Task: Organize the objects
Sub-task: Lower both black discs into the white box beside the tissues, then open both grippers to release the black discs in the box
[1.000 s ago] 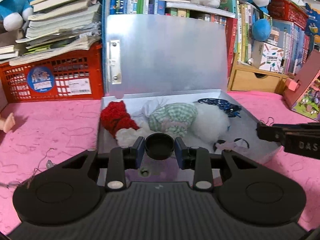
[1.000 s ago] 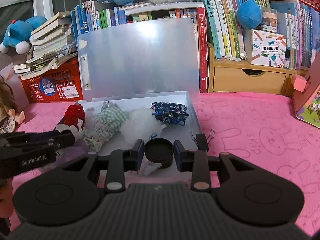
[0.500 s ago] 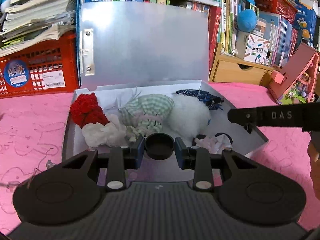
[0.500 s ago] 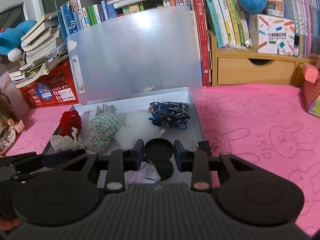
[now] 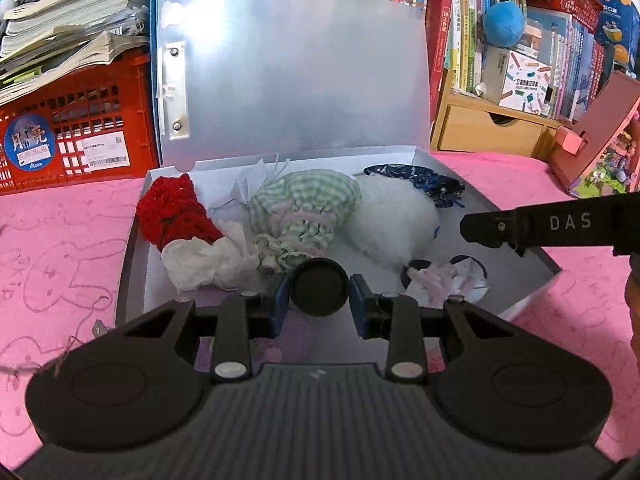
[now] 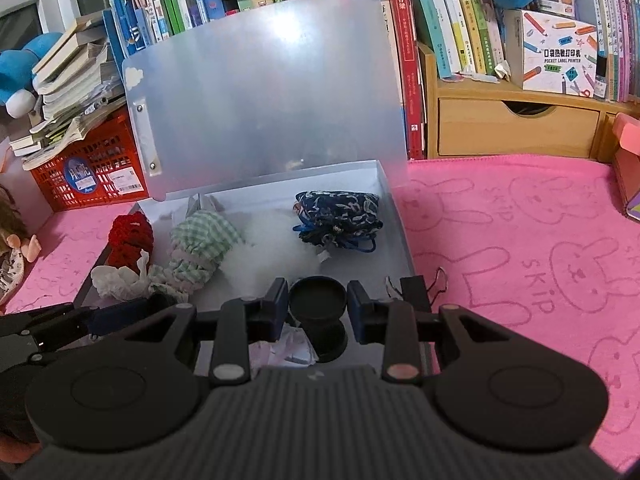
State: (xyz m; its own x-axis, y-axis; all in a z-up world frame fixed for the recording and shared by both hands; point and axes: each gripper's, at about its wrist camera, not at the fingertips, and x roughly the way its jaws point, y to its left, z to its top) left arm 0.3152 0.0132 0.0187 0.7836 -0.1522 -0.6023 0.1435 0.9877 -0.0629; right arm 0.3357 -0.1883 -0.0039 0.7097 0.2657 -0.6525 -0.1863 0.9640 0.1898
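An open grey box point(image 5: 136, 240) point(image 6: 400, 232) with its lid up stands on the pink cloth. It holds a red knitted piece point(image 5: 172, 212) point(image 6: 130, 236), a green checked pouch point(image 5: 304, 204) point(image 6: 204, 240), a white fluffy ball point(image 5: 392, 220) point(image 6: 276, 248), a dark blue patterned pouch point(image 5: 424, 180) point(image 6: 340, 212), white crumpled cloth point(image 5: 204, 260) point(image 6: 116, 280) and a black-rimmed item with pale paper point(image 5: 444, 280). My left gripper point(image 5: 319, 306) is open and empty at the box's near edge. My right gripper point(image 6: 318, 310) is open and empty over the box's near right corner, and its finger point(image 5: 540, 228) shows in the left view.
A red crate point(image 5: 76, 132) point(image 6: 88, 168) with stacked books stands behind left. A wooden drawer unit point(image 5: 488, 128) point(image 6: 516, 124) and bookshelves are behind right. A pink toy house point(image 5: 592, 140) is at the far right. A black binder clip point(image 6: 418, 292) lies by the box. A doll point(image 6: 12, 248) lies at the left.
Both grippers have moved closer over the box and to the right. The right gripper's finger has reached further over the box's right side in the left view. Both stay open.
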